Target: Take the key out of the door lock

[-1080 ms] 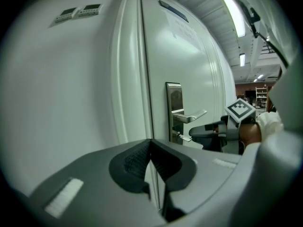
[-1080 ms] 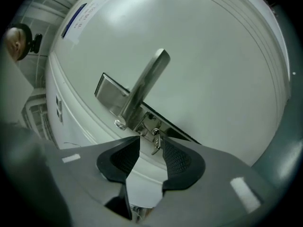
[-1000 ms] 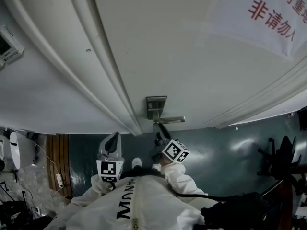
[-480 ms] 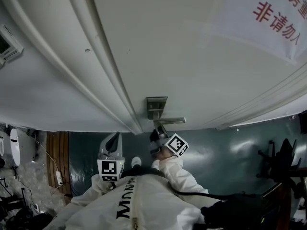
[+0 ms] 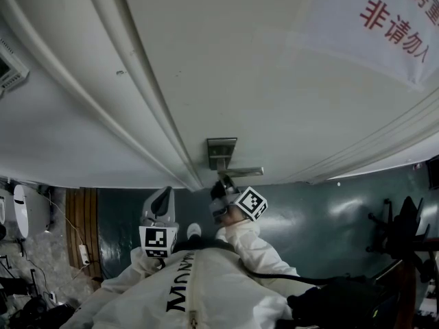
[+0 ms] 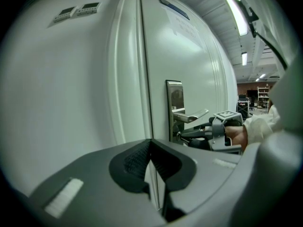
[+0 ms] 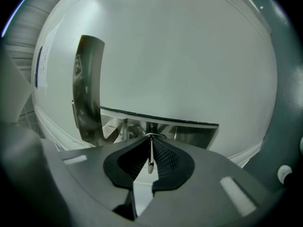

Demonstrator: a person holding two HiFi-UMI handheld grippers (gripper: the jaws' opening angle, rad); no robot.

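Observation:
The key shows as a thin metal blade, edge-on, sticking out of the lock under the lever handle. My right gripper has just been closing and its pads now press on the key from both sides. In the head view the right gripper points level at the door, just below the steel lock plate and handle. My left gripper hangs back to the left of the lock, jaws together and holding nothing. In the left gripper view the right gripper reaches in under the handle.
The white door carries a paper sign with red characters. The door frame's moulding runs just left of the lock. A wall panel sits far left. Chairs stand on the grey floor to the right.
My right gripper has moved in under the handle, rolled its marker cube, and closed its jaws on the key. The left gripper has stayed in place.

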